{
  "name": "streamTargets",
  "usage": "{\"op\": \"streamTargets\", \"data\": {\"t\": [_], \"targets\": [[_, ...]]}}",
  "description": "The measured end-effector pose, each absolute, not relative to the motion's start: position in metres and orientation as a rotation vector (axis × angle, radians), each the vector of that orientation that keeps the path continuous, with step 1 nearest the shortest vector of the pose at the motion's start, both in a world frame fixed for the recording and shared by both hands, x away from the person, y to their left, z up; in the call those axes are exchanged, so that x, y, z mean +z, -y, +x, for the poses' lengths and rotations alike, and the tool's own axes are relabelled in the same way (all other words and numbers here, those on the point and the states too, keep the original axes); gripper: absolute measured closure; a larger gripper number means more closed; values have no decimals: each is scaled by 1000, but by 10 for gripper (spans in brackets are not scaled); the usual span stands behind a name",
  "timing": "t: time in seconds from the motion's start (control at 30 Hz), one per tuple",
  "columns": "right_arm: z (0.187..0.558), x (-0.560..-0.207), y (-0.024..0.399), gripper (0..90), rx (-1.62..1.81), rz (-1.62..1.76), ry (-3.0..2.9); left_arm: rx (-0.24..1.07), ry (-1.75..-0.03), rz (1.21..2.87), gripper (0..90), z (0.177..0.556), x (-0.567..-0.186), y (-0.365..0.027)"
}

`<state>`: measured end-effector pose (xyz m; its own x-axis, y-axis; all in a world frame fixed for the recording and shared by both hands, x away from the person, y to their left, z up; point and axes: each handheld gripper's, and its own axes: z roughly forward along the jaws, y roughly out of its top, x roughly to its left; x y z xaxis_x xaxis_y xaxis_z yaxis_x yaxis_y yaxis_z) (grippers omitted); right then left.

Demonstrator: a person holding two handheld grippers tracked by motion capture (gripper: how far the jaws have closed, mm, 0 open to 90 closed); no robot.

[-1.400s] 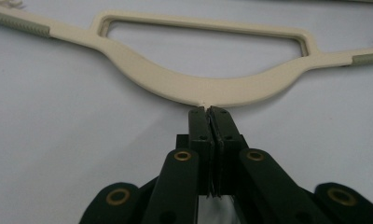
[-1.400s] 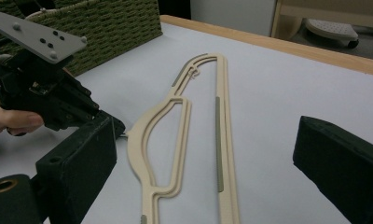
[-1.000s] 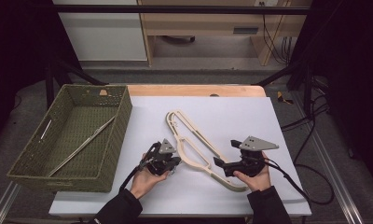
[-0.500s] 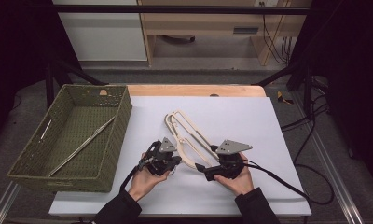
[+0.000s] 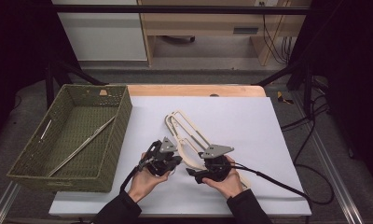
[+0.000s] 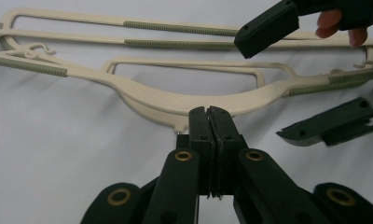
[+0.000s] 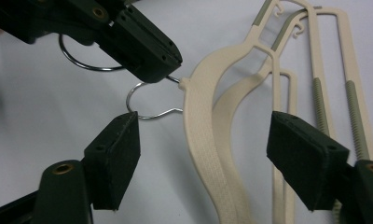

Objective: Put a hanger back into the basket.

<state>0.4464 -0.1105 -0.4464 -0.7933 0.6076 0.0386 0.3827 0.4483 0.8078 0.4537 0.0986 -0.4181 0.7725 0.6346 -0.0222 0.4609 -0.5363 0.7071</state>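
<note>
Two cream plastic hangers (image 5: pixel 187 128) lie stacked on the white table (image 5: pixel 250 121). My left gripper (image 5: pixel 176 161) is shut on the top hanger's wire hook (image 7: pixel 173 79), right at the neck (image 6: pixel 182 123). A second wire hook (image 7: pixel 145 102) curls free beside it. My right gripper (image 5: pixel 192 172) is open. Its pads (image 7: pixel 114 156) stand on either side of the top hanger's curved shoulder (image 7: pixel 203 140) without touching it. These jaws have just been closing around that shoulder. In the left gripper view the right gripper's fingers (image 6: pixel 268 28) hang above and beside the hangers (image 6: pixel 184 100).
A green woven basket (image 5: pixel 112 140) stands at the table's left with a long metal rod (image 5: pixel 82 145) lying slanted inside. Cables trail from both grippers over the table's front and right side. A wooden bench stands behind the table.
My right hand has moved left and slightly down towards the left gripper, bringing its jaws over the hangers' necks. The left gripper has stayed put.
</note>
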Motion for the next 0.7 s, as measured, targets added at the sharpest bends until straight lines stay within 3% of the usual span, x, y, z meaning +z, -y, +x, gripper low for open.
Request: {"op": "streamTargets", "data": {"t": [0.7], "targets": [[447,-455,91,715,1070,747,-2467,294,-810,2229,885,452,-416,-99]]}}
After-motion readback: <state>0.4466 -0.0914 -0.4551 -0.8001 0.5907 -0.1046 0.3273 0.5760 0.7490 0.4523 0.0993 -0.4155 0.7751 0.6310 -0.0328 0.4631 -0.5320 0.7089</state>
